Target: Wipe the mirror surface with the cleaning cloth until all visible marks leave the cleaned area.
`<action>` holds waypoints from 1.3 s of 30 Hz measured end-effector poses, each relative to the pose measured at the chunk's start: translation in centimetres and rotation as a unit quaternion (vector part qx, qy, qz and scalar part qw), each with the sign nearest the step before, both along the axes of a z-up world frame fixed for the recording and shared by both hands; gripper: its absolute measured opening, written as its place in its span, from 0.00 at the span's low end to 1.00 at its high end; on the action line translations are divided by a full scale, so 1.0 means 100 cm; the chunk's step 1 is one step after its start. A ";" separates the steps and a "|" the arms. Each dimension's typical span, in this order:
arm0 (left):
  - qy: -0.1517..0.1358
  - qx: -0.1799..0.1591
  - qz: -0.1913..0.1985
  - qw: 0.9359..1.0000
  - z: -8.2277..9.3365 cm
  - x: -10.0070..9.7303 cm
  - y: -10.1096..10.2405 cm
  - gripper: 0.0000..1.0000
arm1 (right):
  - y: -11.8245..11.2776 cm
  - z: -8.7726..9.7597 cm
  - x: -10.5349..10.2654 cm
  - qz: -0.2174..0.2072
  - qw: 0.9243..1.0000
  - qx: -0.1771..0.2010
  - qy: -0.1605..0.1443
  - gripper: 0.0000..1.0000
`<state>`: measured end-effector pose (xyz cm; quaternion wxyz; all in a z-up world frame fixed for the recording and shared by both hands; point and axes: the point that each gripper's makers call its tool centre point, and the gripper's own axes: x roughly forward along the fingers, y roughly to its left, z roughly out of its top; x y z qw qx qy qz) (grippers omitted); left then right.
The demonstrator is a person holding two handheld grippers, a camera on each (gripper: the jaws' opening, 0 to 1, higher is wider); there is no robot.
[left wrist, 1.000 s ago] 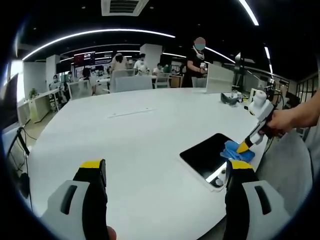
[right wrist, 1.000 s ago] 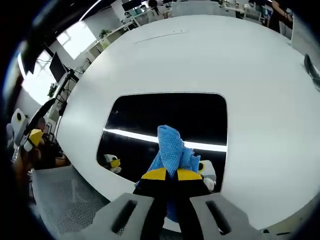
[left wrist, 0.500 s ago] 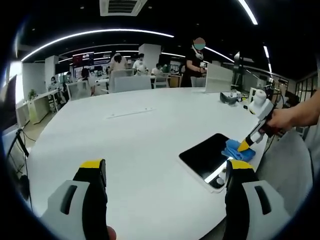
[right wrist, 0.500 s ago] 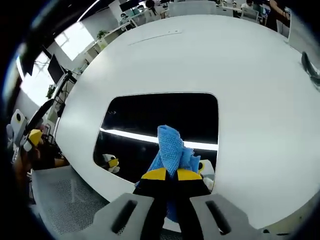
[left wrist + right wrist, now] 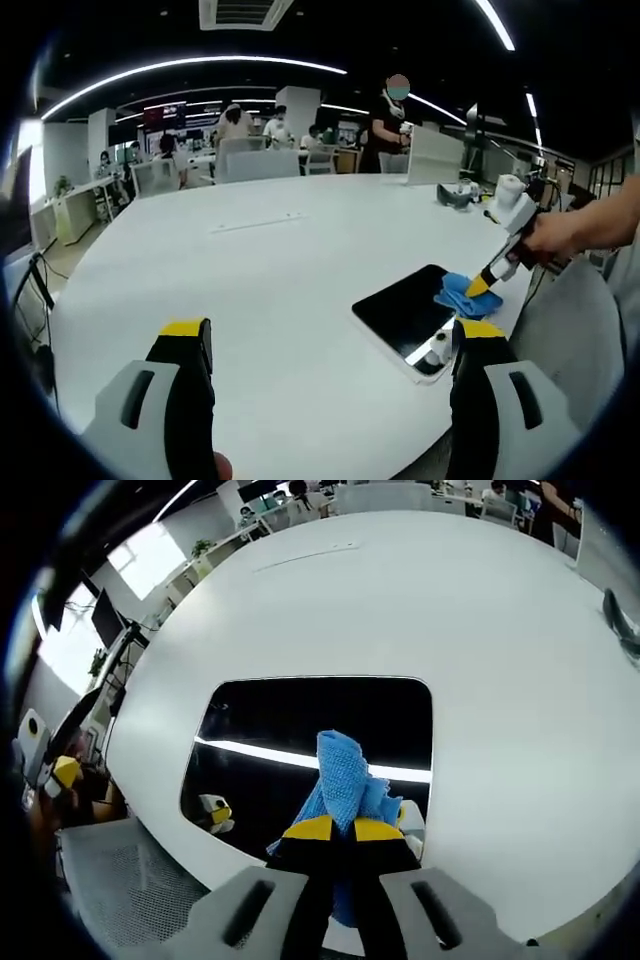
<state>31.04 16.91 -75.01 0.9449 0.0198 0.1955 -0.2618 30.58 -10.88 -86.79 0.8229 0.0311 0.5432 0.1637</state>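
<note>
A large round white surface (image 5: 520, 680) in an open office carries a dark rectangular mirror (image 5: 300, 730), lying flat near the surface's edge. In the right gripper view the mirror sits at the centre of the frame, its glass reflecting a bright strip of ceiling light. The right hand-held gripper (image 5: 333, 829) rises from the bottom centre, its yellow-tipped jaws pinched together on a bunched blue cleaning cloth (image 5: 345, 775). The cloth presses on the mirror near its lower right corner in the frame.

In the left gripper view the mirror (image 5: 405, 312) appears at the lower right, with the cloth (image 5: 460, 295) on its far right end and the right hand-held gripper (image 5: 483, 285) reaching in from the right, held by a person's hand (image 5: 550, 235). The left hand-held gripper (image 5: 330, 335) hovers over bare surface, jaws spread wide and holding nothing.

No marks can be made out on the glass at this size. The wiping step appears to be under way. The next move likely calls for sweeping the cloth across the rest of the glass toward the frame's left, keeping it pressed flat and the mirror steady on the surface.
</note>
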 end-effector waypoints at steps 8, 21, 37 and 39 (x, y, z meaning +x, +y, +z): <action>0.000 -0.002 0.003 1.000 0.001 0.000 0.002 0.99 | -0.002 0.000 0.010 0.004 1.000 -0.005 -0.001 0.00; 0.009 -0.008 0.026 1.000 0.001 -0.003 0.009 0.99 | -0.005 0.000 0.032 0.014 1.000 -0.014 0.004 0.00; 0.017 -0.004 0.034 0.999 -0.005 0.001 0.007 0.99 | -0.011 0.000 0.070 0.019 1.000 -0.020 -0.002 0.00; 0.015 -0.007 0.035 0.999 -0.003 0.004 0.006 0.99 | -0.010 0.000 0.074 0.023 1.000 -0.021 -0.002 0.00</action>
